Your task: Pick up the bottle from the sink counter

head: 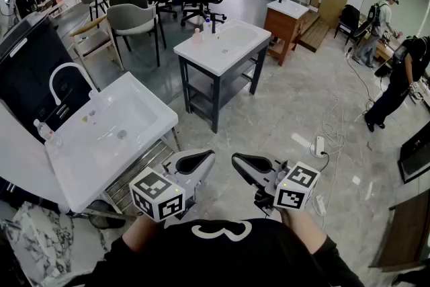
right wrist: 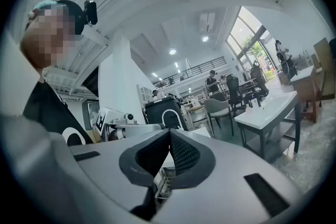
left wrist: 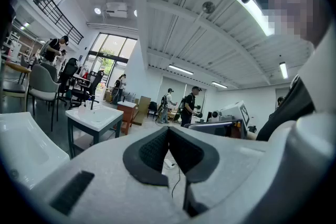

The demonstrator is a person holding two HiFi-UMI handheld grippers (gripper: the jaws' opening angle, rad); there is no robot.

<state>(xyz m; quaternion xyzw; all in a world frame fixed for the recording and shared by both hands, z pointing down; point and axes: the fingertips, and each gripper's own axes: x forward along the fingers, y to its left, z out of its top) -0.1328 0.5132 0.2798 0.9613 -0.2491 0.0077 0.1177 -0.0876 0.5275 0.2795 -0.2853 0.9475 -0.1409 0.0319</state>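
A small clear bottle (head: 44, 132) with a white cap stands on the left back corner of the near white sink counter (head: 144, 101), beside the curved white faucet (head: 66, 72). Both grippers are held low near the person's chest, well right of that sink and far from the bottle. In the head view the left gripper (head: 207, 156) and the right gripper (head: 240, 161) point toward each other. Seen from its own camera, the left gripper (left wrist: 168, 129) has its jaws pressed together with nothing between them. The right gripper (right wrist: 169, 133) is likewise shut and empty.
A second white sink table (head: 222, 47) with a pink bottle (head: 197, 37) stands farther back. Chairs (head: 134, 18) and desks fill the back. Cables and a power strip (head: 320, 144) lie on the tiled floor at right. People stand at the far right (head: 396, 87).
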